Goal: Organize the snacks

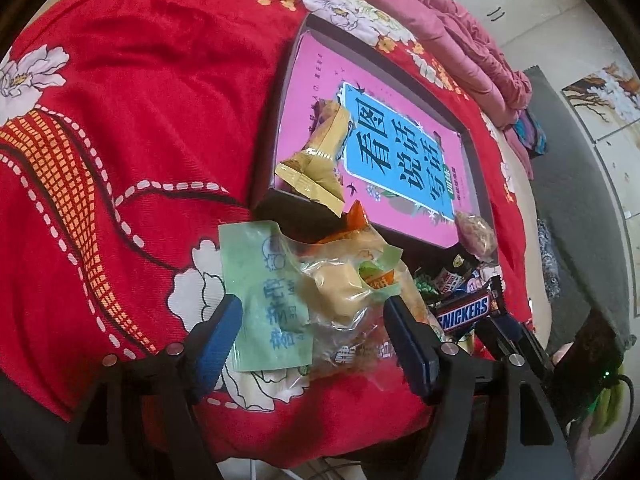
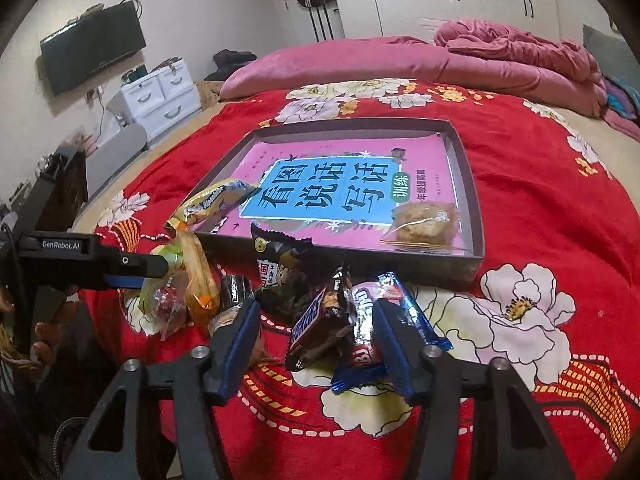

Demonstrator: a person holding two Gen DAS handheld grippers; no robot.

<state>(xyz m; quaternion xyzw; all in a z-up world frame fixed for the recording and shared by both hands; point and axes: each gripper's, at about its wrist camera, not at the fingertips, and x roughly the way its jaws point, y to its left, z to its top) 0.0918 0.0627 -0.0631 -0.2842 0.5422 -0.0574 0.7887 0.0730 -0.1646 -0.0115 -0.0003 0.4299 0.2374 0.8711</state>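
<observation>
On the red flowered bedspread [image 1: 132,92] lies a heap of snacks before a shallow dark box [image 2: 476,216] that holds a pink book [image 2: 320,188]. My left gripper [image 1: 312,308] is open. A pale green packet [image 1: 264,292] and a clear bag with a yellowish pastry [image 1: 340,288] lie between its fingers. My right gripper [image 2: 316,308] is open around a Snickers bar [image 2: 308,320] and a blue-wrapped snack [image 2: 368,320]. The blue wrapper touches its right finger [image 2: 396,340]; its left finger [image 2: 236,336] stands apart from the bar. The Snickers bar [image 1: 464,312] also shows in the left wrist view.
A yellow packet [image 2: 216,200] rests over the box's near-left edge, and a wrapped pastry [image 2: 424,220] lies in its near-right corner. A dark cartoon packet [image 2: 280,272] and an orange snack [image 2: 200,280] lie in the heap. Pink bedding [image 2: 520,56] is piled behind.
</observation>
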